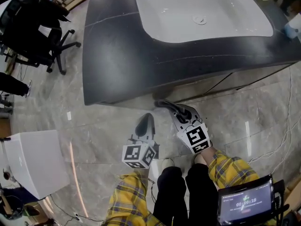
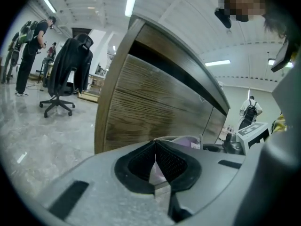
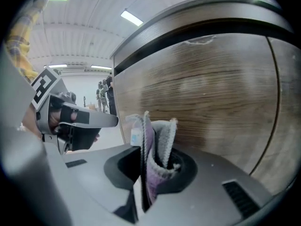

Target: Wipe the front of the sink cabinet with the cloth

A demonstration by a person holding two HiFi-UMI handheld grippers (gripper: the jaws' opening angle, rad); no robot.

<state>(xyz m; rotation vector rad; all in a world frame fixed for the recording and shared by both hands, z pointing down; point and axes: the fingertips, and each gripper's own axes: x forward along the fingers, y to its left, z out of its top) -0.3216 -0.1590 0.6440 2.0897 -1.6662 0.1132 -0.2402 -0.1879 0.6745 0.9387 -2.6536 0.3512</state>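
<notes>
The right claw (image 1: 161, 102) is reaching forward and slightly left, its tips pointing in under the front edge of the surface (image 1: 113, 51), toward that edge's left end. It is pinching a folded grey and purple cloth (image 3: 157, 147), which is standing up between the jaws just in front of the wood-grain cabinet front (image 3: 211, 93); whether the cloth is touching the wood cannot be told. The left claw (image 1: 146, 119) is hanging lower and to the left, near the right one, aiming at the same front with its jaws pressed together and nothing between them. Plaid yellow sleeves (image 1: 230, 169) are showing behind both marker cubes.

The dark surface is carrying a white basin (image 1: 202, 13). A glossy grey marble floor (image 1: 94, 121) is spreading below, with a black office chair (image 1: 40, 36) standing off the surface's left end and a white box (image 1: 35, 161) sitting nearer the person.
</notes>
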